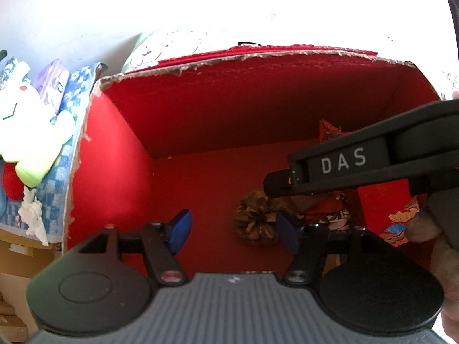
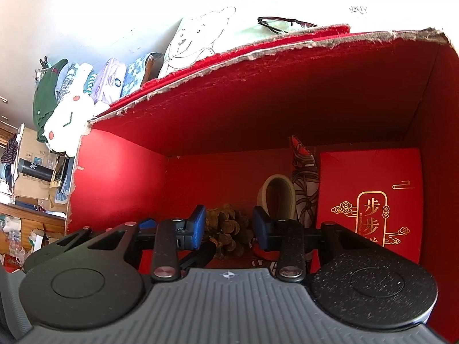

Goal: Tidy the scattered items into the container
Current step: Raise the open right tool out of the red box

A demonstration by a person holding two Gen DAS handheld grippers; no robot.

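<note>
Both grippers hang over the open red cardboard box [image 1: 120,154], also in the right wrist view [image 2: 120,177]. A brown pine cone [image 1: 255,220] lies on the box floor; in the right wrist view the pine cone [image 2: 229,229] sits just beyond and between the blue pads. My left gripper [image 1: 233,230] is open and empty. My right gripper [image 2: 229,226] is open with nothing gripped; its body [image 1: 367,160] crosses the left wrist view. Inside the box also stand a red packet with gold print [image 2: 373,200], a beige tape roll [image 2: 276,197] and a patterned cloth bundle [image 2: 304,189].
The box rim [image 1: 258,54] is torn and ragged. Plush toys [image 1: 25,126] and folded cloths [image 2: 112,80] lie left of the box. A bear-print pillow [image 2: 198,40] with glasses [image 2: 284,24] on it sits behind it. Cluttered shelves [image 2: 31,177] stand at the far left.
</note>
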